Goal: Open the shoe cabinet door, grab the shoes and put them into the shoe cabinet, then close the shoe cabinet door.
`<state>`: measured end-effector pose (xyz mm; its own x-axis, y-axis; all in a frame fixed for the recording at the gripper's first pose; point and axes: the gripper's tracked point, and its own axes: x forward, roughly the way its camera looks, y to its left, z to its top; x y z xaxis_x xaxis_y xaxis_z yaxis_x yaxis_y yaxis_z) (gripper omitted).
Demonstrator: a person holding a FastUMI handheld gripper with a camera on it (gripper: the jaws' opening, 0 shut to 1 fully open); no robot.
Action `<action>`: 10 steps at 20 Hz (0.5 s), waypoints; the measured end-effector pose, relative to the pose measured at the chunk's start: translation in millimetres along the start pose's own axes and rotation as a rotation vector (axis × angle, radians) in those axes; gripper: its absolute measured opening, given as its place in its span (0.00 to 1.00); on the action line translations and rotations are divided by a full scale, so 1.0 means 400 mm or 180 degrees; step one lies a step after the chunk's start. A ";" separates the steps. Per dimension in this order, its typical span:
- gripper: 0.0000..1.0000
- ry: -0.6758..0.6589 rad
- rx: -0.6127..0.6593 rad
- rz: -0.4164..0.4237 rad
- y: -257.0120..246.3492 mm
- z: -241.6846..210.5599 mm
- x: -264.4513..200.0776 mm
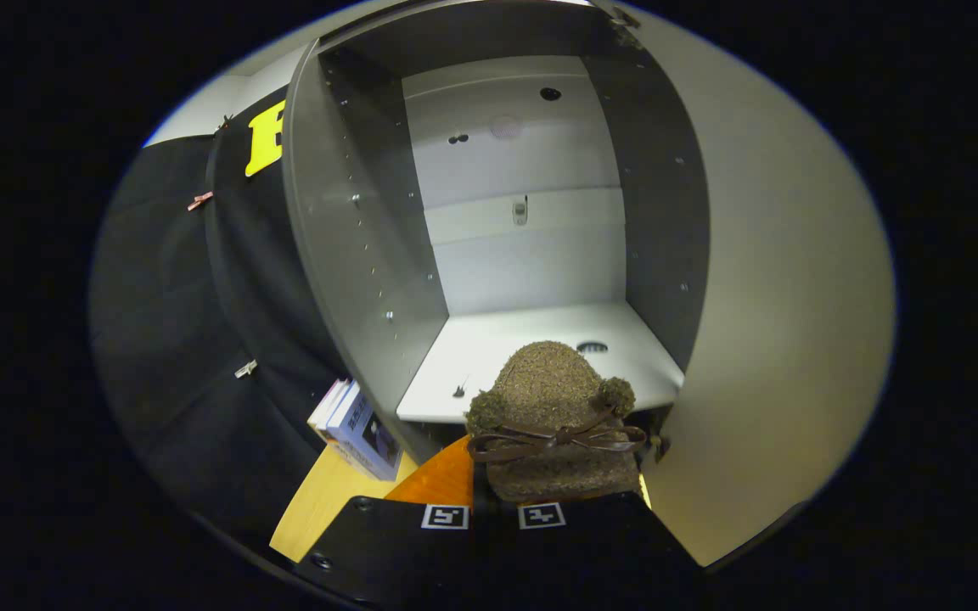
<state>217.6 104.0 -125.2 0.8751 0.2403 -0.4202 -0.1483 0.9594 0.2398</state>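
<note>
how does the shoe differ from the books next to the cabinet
The shoe is brown and fuzzy, with a bow and pompoms; the books are smooth, blue and white. The shoe is held between the gripper's fingers at the open cabinet's shelf edge; the books stand outside, against its left wall. Both sit low, near the cabinet's bottom.

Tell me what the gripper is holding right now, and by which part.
The gripper holds a brown fuzzy shoe by its heel end, toe pointing into the open shoe cabinet.

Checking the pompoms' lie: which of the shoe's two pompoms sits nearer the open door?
The pompom toward the cabinet door; the other pompom lies toward the books. Gripper holds the shoe.
</note>
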 end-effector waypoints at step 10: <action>0.07 0.0123 -0.0214 -0.0158 -0.020 0.134 0.379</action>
<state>376.1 124.7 -144.0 0.8639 0.1964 -0.4638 -0.1369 0.9777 0.1591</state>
